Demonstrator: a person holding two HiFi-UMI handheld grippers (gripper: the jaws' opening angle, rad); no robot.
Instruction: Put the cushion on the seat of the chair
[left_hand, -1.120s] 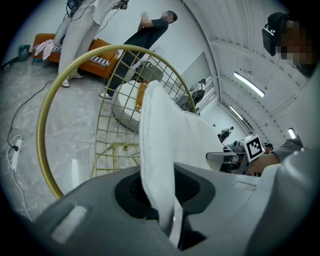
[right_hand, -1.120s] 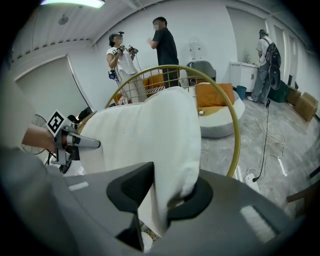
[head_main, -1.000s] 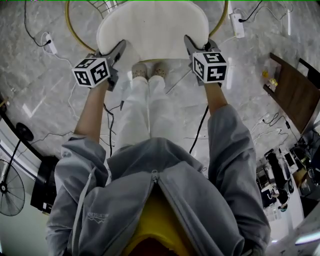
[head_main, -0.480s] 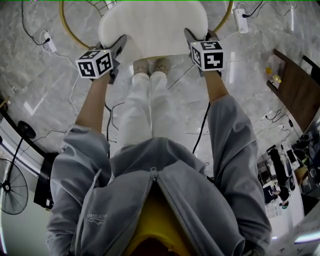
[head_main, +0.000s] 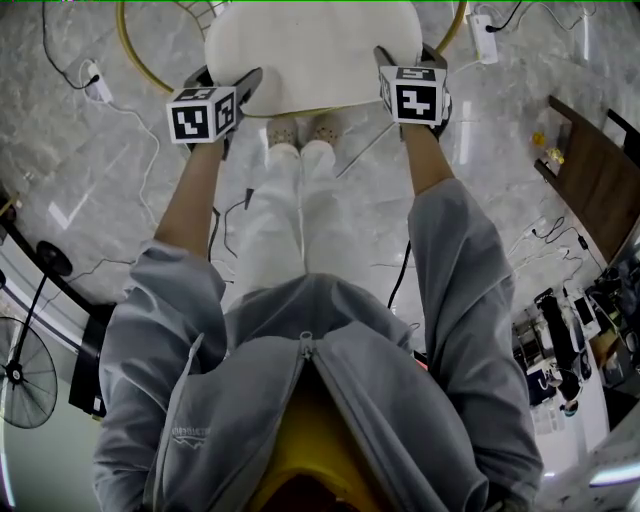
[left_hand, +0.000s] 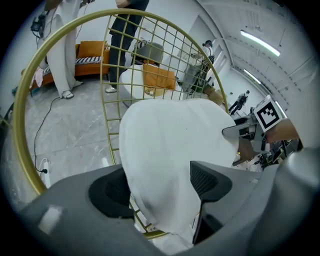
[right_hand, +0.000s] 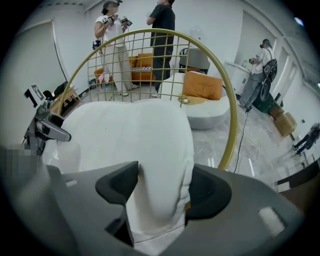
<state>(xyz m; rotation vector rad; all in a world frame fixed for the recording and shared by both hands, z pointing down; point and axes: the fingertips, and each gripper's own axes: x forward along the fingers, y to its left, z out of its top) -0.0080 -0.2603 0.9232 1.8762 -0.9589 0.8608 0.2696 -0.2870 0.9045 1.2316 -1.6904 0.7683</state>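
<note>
The white cushion (head_main: 310, 50) lies flat inside the round gold wire chair (head_main: 130, 55), over its seat. My left gripper (head_main: 225, 80) is at the cushion's near left corner and my right gripper (head_main: 408, 58) at its near right corner. Both pairs of jaws are opening. In the left gripper view the cushion (left_hand: 175, 150) still has its edge between the spread jaws of the left gripper (left_hand: 160, 185). The right gripper view shows the same: the puffed edge of the cushion (right_hand: 135, 145) fills the gap in the right gripper (right_hand: 162, 190), no longer squeezed.
The chair's gold hoop and grid back (left_hand: 30, 100) ring the cushion. The person's feet (head_main: 300, 135) stand just before the chair. Cables and power strips (head_main: 95, 85) lie on the marble floor. A wooden table (head_main: 590, 180) is at the right. People (right_hand: 162, 30) stand beyond the chair.
Both grippers have sunk towards the chair with the cushion, which now rests on the seat. Their jaws have spread wider around the cushion's edge.
</note>
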